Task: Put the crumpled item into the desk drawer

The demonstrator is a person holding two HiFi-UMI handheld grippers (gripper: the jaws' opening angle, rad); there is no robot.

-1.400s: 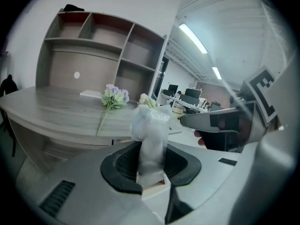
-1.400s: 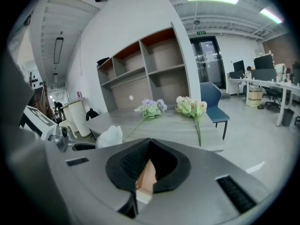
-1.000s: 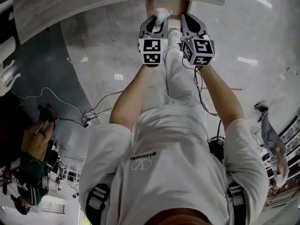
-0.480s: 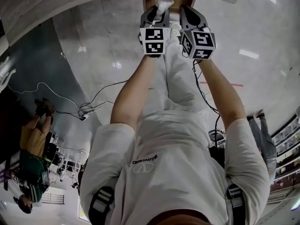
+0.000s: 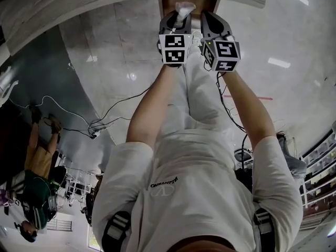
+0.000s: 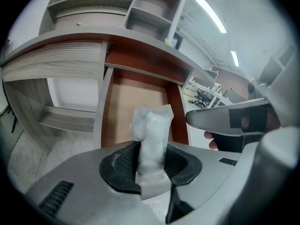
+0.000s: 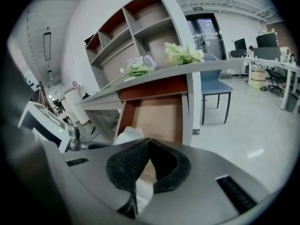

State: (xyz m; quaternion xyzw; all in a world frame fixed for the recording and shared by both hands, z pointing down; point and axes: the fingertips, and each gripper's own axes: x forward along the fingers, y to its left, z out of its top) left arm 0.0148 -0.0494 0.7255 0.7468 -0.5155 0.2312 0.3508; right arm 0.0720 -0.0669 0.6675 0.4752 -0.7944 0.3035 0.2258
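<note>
The desk (image 6: 56,62) stands straight ahead of the person, and its drawer (image 6: 126,97) is pulled out under the desktop with its brown floor bare. Both grippers point forward and down at that opening, side by side and close together.

The left gripper (image 6: 150,159) is the one that matters. It is clamped on the crumpled item (image 6: 151,125), with a pad pressing each side, though its jaws have just eased apart a little. The right gripper (image 7: 147,161) has its jaws together with nothing between them, and it sits just to the right, near the drawer's right wall.

The crumpled item is a white wad that stands lengthwise along the jaws. Its free end sticks out past the tips toward the drawer floor. From the left gripper the drawer lies ahead and below, so the wad looks lined up over the opening. How high above the floor it hangs I cannot tell.
</note>
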